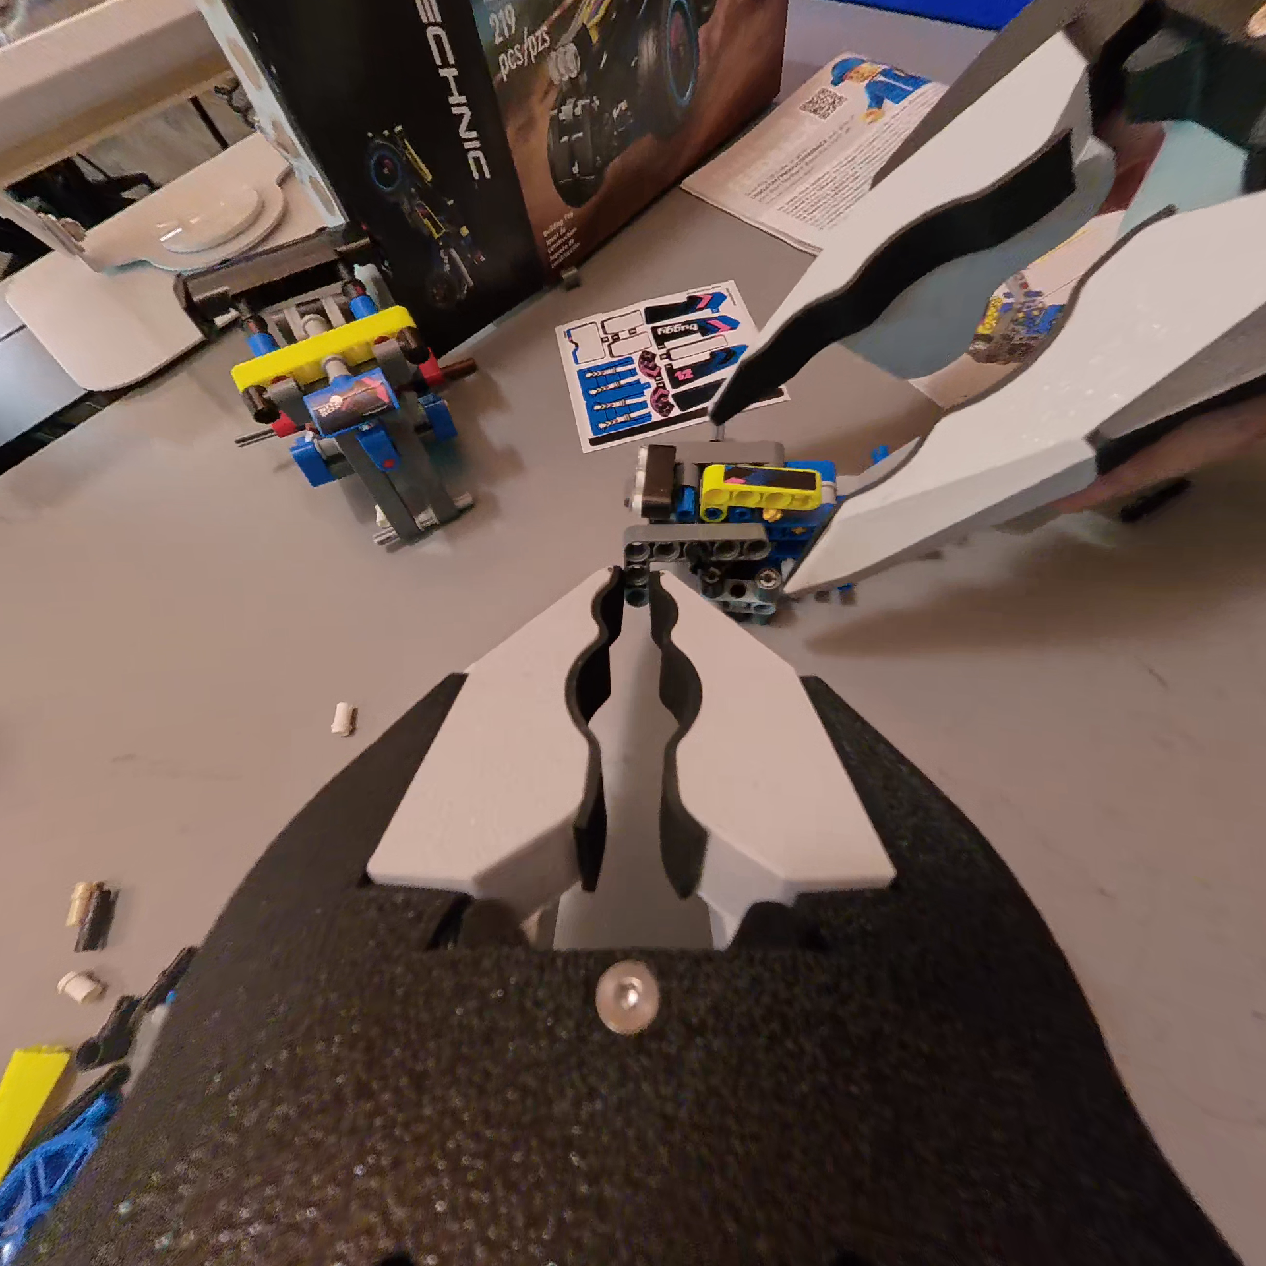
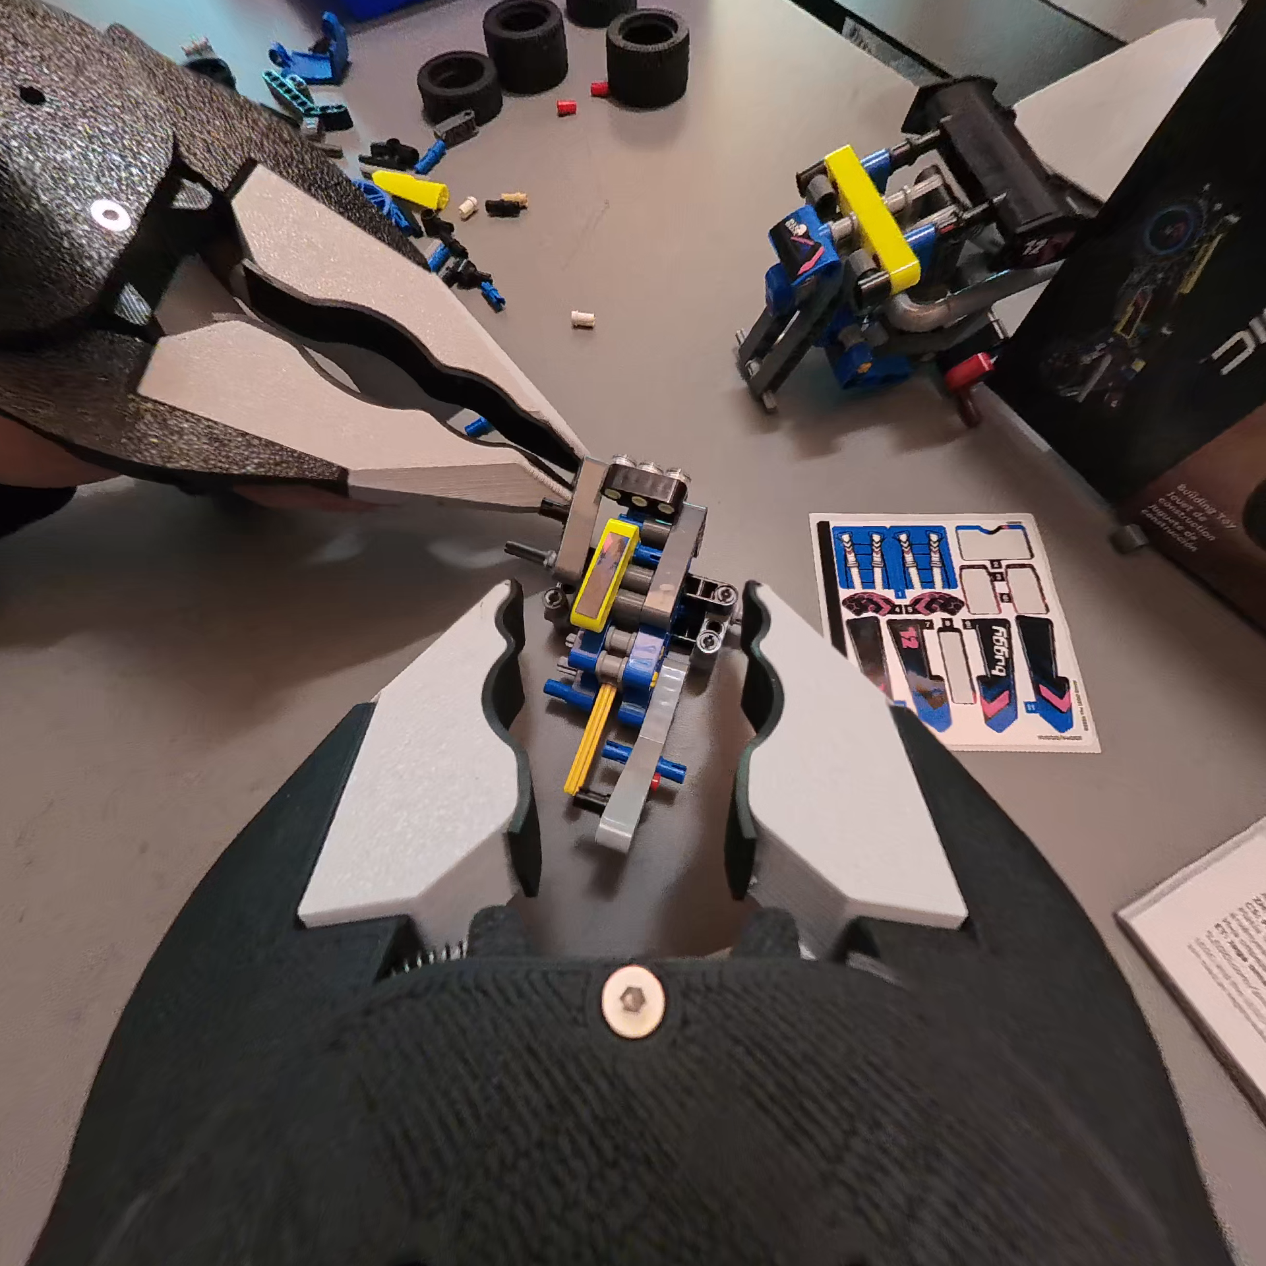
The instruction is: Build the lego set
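Observation:
A small brick assembly of blue, grey and yellow parts lies on the grey table; it also shows in the left wrist view. My left gripper is shut on the short leg of a grey L-shaped beam at the assembly's end. In the right wrist view the left gripper's tips press that beam's corner. My right gripper is open and straddles the assembly, with a gap between each pad and the parts. In the left wrist view the right gripper stands spread on both sides of the assembly.
A second, larger brick assembly stands near the dark toy box. A sticker sheet lies right of the right gripper, a booklet nearer. Black tyres and several loose small parts lie at the far left. Left tips to right tips: about 4 cm.

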